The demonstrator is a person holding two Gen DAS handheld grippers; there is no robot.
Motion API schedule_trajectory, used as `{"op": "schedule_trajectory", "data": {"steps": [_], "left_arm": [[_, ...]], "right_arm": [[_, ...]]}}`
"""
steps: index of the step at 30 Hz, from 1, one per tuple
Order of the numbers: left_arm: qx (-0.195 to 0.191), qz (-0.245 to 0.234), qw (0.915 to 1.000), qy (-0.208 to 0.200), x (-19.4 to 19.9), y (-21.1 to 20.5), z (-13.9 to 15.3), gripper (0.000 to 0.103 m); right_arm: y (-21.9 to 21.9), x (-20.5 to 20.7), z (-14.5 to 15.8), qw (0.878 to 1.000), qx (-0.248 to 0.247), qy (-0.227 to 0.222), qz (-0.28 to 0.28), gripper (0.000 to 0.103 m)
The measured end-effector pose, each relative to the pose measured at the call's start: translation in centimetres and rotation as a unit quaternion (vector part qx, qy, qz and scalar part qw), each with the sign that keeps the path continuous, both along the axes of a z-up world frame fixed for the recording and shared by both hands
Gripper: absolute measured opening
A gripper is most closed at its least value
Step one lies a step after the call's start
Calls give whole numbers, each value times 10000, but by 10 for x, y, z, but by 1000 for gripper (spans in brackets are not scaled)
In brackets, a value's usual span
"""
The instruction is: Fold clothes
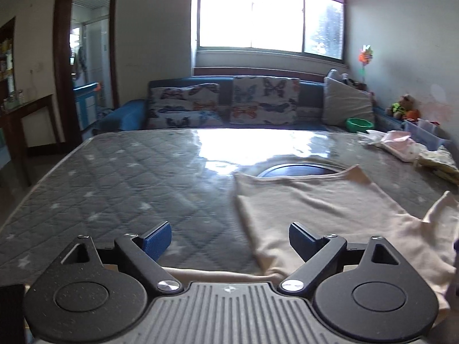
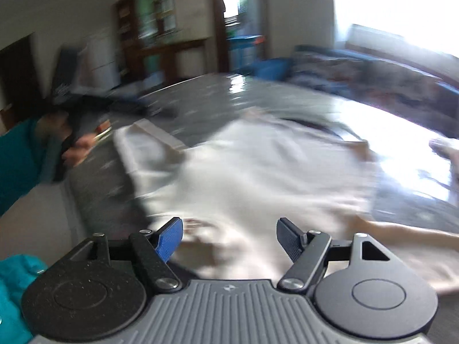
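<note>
A grey quilted mattress [image 1: 114, 183] fills the room's middle, with a blue sofa [image 1: 223, 103] under the bright window [image 1: 269, 17] past its far edge. A cream garment [image 1: 309, 209] lies flat near the mattress's near edge, towards its right side; more clothes [image 1: 401, 146] are heaped at the far right corner. The left gripper [image 1: 229, 240] stands wide open and empty above the garment's left edge. The right gripper [image 2: 229, 236], its view blurred, also gapes open over the cloth, holding nothing.

Cream garment [image 1: 330, 209], partly folded, flat and slightly rumpled on the grey quilted mattress [image 1: 114, 183].
</note>
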State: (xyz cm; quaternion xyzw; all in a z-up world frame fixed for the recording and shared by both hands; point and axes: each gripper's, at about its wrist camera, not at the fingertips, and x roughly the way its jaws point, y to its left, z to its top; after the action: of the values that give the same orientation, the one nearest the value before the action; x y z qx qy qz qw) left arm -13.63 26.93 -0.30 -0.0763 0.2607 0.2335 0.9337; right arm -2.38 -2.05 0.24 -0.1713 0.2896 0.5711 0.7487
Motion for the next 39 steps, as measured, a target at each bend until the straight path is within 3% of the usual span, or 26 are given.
{"op": "schedule_trajectory", "data": {"steps": [5,10,15,23,32,39], "left_arm": [[-99,-483,9987,89,26,-30,-7,93],[-175,-903,9956,162,46,-62,-12,96],[-229,-1227,9919,246,60,-87,-16,98],[-253,-1503,9875,402,73,-110,-22,100],[-261,-1728,9836,455,83,-130,-25,103],[-280,-1846,9812,489,89,-139,-26,103]], "right_arm": [[-43,53,-5,9901,-43,-228,-1387,71],[-87,114,-19,9603,-210,-214,-2775,64],[-108,156,-32,9366,-254,-83,-3493,58],[-115,187,-47,9180,-292,-58,-3956,52],[-111,192,-52,9181,-362,-47,-3946,34],[-114,195,-52,9162,-339,-29,-3992,31]]}}
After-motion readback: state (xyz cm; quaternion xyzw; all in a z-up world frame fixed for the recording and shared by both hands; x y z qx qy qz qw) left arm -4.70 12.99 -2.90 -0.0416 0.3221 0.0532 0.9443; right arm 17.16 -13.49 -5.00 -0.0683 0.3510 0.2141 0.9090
